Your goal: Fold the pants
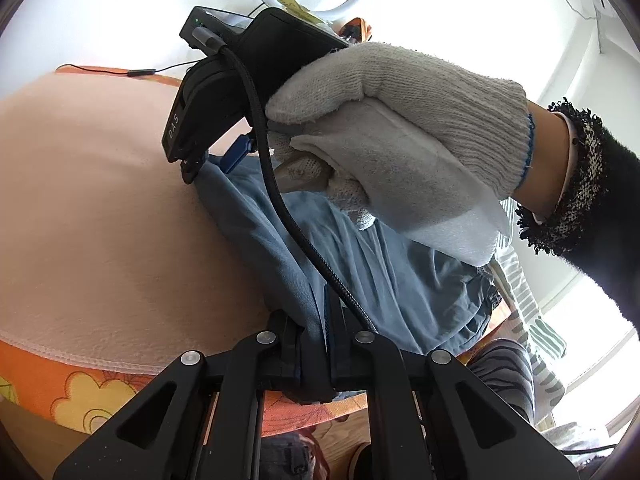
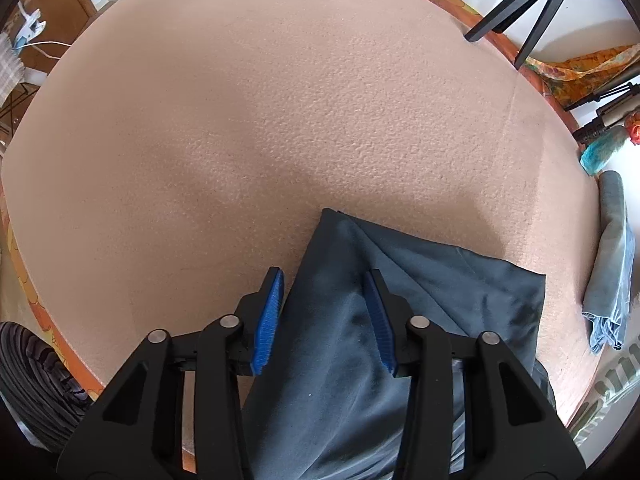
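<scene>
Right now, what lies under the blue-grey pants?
The pants lie on a peach fleece blanket, which covers an orange flowered cloth showing at the edges. What is directly beneath the pants is hidden.

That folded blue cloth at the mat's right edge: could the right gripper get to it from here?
Probably yes. The cloth lies apart at the mat's edge with bare mat in between, and the right gripper stands open over the pants, not clamped on them.

— What are you wearing?

— A knitted white work glove (image 1: 404, 120) with blue stitching at its cuff, over a fuzzy black sleeve (image 1: 600, 200) edged in speckled black-and-white trim.

— And the tools?

— Black frames with round silver screws. My right gripper (image 2: 326, 320) has ribbed blue fingers (image 2: 269, 320); a braided black cable (image 1: 280, 184) runs from its housing.
</scene>
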Demonstrator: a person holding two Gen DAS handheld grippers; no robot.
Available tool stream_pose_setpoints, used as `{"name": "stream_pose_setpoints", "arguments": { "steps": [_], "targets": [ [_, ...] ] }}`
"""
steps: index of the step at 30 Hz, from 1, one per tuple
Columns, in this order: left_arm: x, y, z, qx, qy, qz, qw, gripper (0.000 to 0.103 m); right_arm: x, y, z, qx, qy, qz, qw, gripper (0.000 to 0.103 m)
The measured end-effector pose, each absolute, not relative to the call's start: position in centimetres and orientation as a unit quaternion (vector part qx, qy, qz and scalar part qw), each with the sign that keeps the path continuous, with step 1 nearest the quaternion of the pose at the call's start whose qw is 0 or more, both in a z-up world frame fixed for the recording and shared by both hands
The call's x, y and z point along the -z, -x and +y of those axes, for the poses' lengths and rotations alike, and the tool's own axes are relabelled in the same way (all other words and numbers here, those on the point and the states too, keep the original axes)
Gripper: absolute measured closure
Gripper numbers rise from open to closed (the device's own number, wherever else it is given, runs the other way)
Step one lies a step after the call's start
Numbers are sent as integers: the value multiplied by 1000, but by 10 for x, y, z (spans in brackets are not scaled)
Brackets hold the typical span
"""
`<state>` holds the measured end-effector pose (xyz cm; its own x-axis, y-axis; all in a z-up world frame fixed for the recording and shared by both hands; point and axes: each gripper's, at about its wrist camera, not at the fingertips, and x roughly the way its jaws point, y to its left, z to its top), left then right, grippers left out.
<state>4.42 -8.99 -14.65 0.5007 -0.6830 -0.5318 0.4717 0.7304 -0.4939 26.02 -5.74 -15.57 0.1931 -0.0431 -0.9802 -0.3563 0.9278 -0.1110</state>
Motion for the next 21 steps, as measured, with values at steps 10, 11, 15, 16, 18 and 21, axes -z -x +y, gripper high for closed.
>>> {"name": "stream_pose_setpoints", "arguments": {
  "steps": [10, 11, 15, 16, 18, 21],
  "targets": [
    [126, -44, -87, 358, 166, 358, 846, 96, 103, -243, -121, -144, 5, 566, 812, 97],
    [122, -44, -88, 362, 165, 355, 846, 96, 96, -240, -129, -148, -11, 559, 816, 97],
    [110, -39, -103, 378, 159, 345, 844, 96, 68, -225, -157, -155, -52, 530, 832, 97],
    [107, -37, -107, 383, 156, 343, 843, 96, 62, -222, -164, -155, -61, 524, 835, 97],
    [102, -34, -117, 394, 148, 340, 841, 96, 52, -210, -178, -156, -72, 513, 841, 97],
    [95, -31, -128, 409, 135, 337, 837, 96, 41, -202, -204, -154, -94, 499, 848, 97]
  ]
}}
